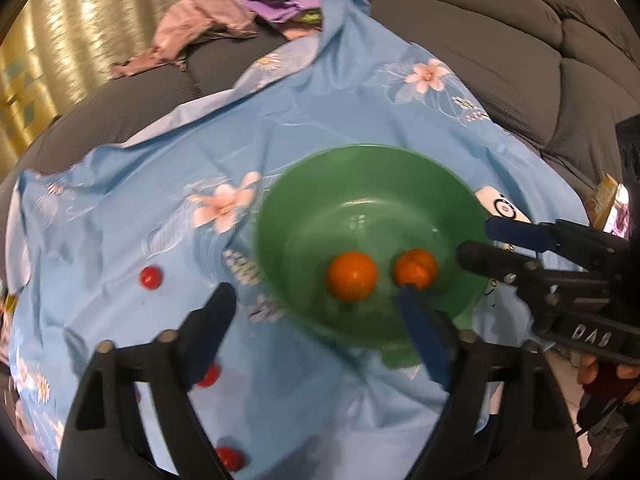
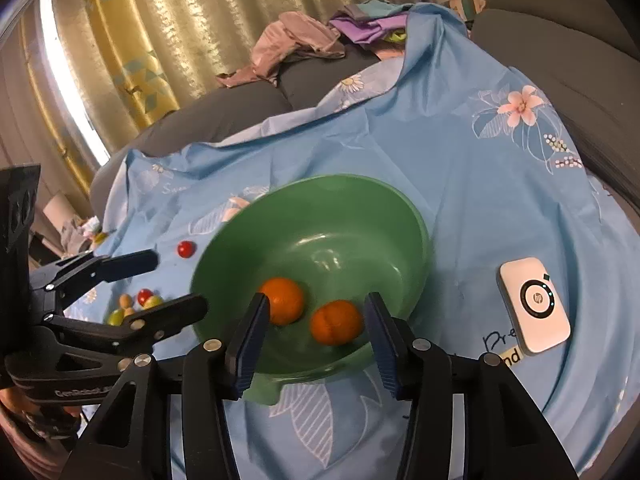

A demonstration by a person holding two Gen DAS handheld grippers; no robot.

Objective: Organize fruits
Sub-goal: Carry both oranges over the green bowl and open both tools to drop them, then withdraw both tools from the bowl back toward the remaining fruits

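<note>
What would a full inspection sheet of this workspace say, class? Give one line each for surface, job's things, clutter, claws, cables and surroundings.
Surface: blue floral cloth spread over a grey sofa, creased.
Job's things: green bowl holding two oranges, side by side; small red fruits loose on the cloth left of the bowl; a cluster of small green and red fruits further left.
Clutter: white HP device on the cloth right of the bowl; heap of clothes on the sofa beyond.
Claws: left claw open, empty; right claw open, empty, at the bowl's near rim.
Cables: nothing seen.
Surroundings: golden curtain behind.
</note>
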